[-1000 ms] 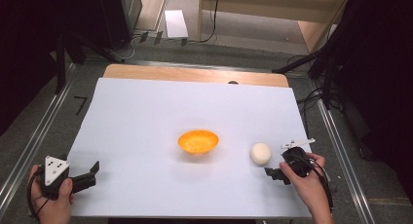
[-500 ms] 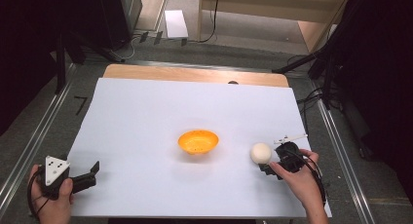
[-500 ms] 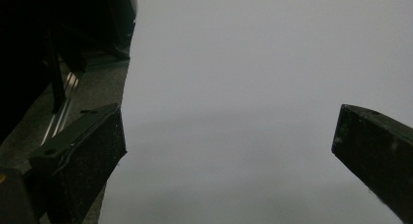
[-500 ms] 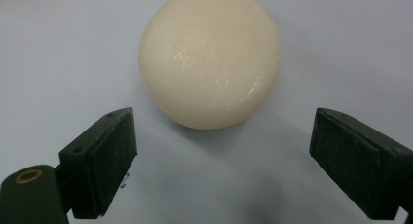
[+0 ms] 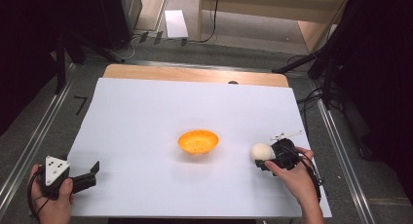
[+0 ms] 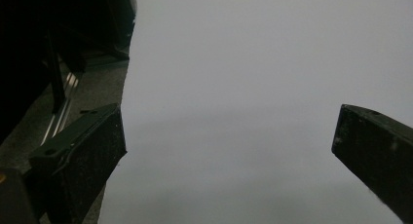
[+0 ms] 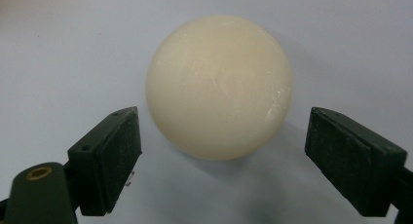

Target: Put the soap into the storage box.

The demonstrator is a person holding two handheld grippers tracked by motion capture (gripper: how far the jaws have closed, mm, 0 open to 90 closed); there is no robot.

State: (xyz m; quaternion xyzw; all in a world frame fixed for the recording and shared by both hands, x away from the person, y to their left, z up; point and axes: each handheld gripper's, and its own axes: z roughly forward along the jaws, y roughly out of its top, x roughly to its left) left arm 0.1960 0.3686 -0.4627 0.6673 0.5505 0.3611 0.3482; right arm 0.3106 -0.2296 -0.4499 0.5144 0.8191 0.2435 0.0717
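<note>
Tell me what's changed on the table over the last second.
The right gripper has slid left up to the cream ball, and its fingers have just been closing, with the ball between them but not yet pressed. The ball seems barely shifted. The orange bowl and the left gripper, open near the sheet's lower left, stayed put.
</note>
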